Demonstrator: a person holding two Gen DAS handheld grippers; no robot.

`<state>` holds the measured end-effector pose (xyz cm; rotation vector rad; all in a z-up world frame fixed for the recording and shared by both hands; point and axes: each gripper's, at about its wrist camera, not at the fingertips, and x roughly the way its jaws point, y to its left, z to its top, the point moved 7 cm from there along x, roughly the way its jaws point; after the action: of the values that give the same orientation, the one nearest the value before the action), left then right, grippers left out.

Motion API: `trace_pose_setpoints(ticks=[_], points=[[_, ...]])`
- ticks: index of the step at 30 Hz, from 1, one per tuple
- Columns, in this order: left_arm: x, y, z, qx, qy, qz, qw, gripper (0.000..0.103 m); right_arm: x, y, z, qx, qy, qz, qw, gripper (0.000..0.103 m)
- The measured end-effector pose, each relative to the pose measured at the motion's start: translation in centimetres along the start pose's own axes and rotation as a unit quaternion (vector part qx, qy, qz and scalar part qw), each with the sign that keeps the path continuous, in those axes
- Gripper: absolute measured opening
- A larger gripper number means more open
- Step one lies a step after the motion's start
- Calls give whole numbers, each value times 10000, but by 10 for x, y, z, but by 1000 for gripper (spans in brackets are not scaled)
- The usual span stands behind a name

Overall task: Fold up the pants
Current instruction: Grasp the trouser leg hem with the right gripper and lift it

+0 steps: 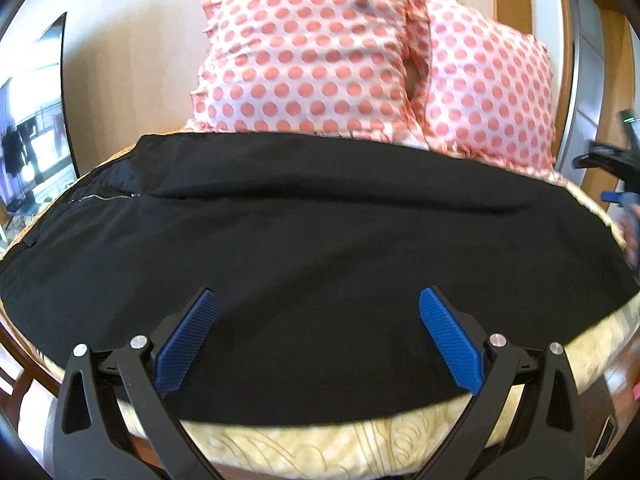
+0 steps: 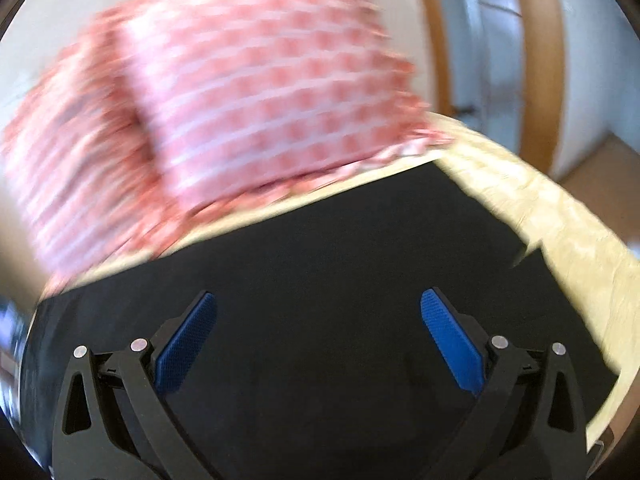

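I see the black pants (image 1: 304, 248) spread flat across the cream bedspread (image 1: 320, 446), near side of two polka-dot pillows (image 1: 304, 52), while my left gripper (image 1: 318, 300) and right gripper (image 2: 319, 302) both hover over the cloth with fingers spread wide, holding nothing.

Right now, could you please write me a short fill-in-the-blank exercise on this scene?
1. The pants are ____ in colour.
2. The jaws of the left gripper stand ____.
3. The pillows behind the pants bear a pattern of ____.
4. Both grippers hold ____.

Missing words: black; open; dots; nothing
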<state>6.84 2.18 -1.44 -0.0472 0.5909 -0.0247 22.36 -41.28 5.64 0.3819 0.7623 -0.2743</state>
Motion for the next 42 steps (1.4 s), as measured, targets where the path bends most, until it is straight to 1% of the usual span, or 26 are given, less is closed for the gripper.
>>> trace_pose_setpoints(ticks=[1, 2, 3, 4, 7, 9, 11, 12, 13, 14, 15, 17, 19, 20, 22, 23, 25, 27, 28, 30, 31, 32, 34, 37, 40, 42], points=[[0, 1, 2, -49, -24, -39, 10000, 101, 25, -11, 22, 192, 132, -304, 9993, 100], [-1, 4, 6, -136, -66, -97, 9998, 101, 46, -20, 39, 323, 245, -588, 9974, 91], [-1, 5, 7, -176, -91, -111, 9997, 101, 66, -28, 54, 432, 350, -829, 9950, 87], [-1, 6, 9, -231, -142, -132, 9995, 101, 81, -34, 64, 463, 433, -979, 9932, 80], [2, 9, 13, -284, -211, -164, 9992, 101, 133, -47, 88, 713, 776, -1369, 9850, 71], [6, 9, 14, -216, -178, -148, 9995, 101, 156, -57, 95, 964, 917, -1575, 9785, 66], [11, 10, 13, -163, -130, -110, 9997, 101, 174, -64, 95, 1049, 1029, -1851, 9717, 62], [13, 11, 13, -145, -96, -105, 9998, 101, 179, -67, 95, 979, 1053, -1993, 9693, 59], [15, 11, 12, -144, -67, -110, 9998, 101, 181, -66, 96, 727, 951, -2202, 9681, 55], [17, 12, 12, -148, -44, -119, 9998, 101, 181, -66, 94, 579, 875, -2258, 9685, 51], [18, 12, 11, -169, -32, -147, 9997, 101, 179, -67, 91, 558, 792, -2216, 9703, 46], [18, 14, 11, -228, -36, -195, 9995, 101, 171, -77, 85, 666, 613, -2153, 9723, 17], [17, 16, 10, -366, -81, -359, 9987, 101, 163, -91, 81, 905, 483, -1814, 9781, 8], [16, 18, 10, -502, -106, -475, 9976, 101, 161, -95, 80, 1084, 452, -1550, 9809, 2], [12, 22, 11, -686, -133, -566, 9959, 101, 146, -106, 76, 1522, 290, -953, 9833, 2], [9, 25, 11, -757, -162, -571, 9954, 101, 131, -110, 77, 1639, 61, -669, 9842, 2], [4, 30, 12, -826, -224, -511, 9950, 101, 98, -107, 80, 1673, -327, -142, 9853, 2], [-1, 36, 12, -872, -274, -430, 9949, 101, 61, -96, 75, 1697, -574, 294, 9834, 2], [-3, 38, 12, -882, -282, -401, 9949, 101, 35, -95, 66, 1727, -714, 602, 9805, 2], [-6, 42, 13, -906, -297, -351, 9948, 101, -5, -93, 46, 1762, -882, 943, 9758, 2], [-7, 44, 13, -925, -309, -336, 9947, 101, -29, -97, 29, 1797, -956, 1107, 9728, 2], [-8, 45, 14, -946, -322, -328, 9945, 101, -39, -103, 14, 1836, -964, 1171, 9712, 2], [-11, 48, 16, -998, -354, -318, 9939, 101, -59, -115, -27, 2039, -861, 1248, 9672, 2], [-15, 48, 20, -1038, -421, -346, 9931, 101, -56, -133, -75, 2400, -390, 1211, 9624, 2], [-17, 47, 27, -1004, -447, -402, 9931, 101, -39, -143, -100, 2740, 45, 1280, 9532, 2], [-18, 50, 34, -962, -467, -340, 9937, 101, -37, -143, -101, 2884, 116, 1364, 9477, 3]])
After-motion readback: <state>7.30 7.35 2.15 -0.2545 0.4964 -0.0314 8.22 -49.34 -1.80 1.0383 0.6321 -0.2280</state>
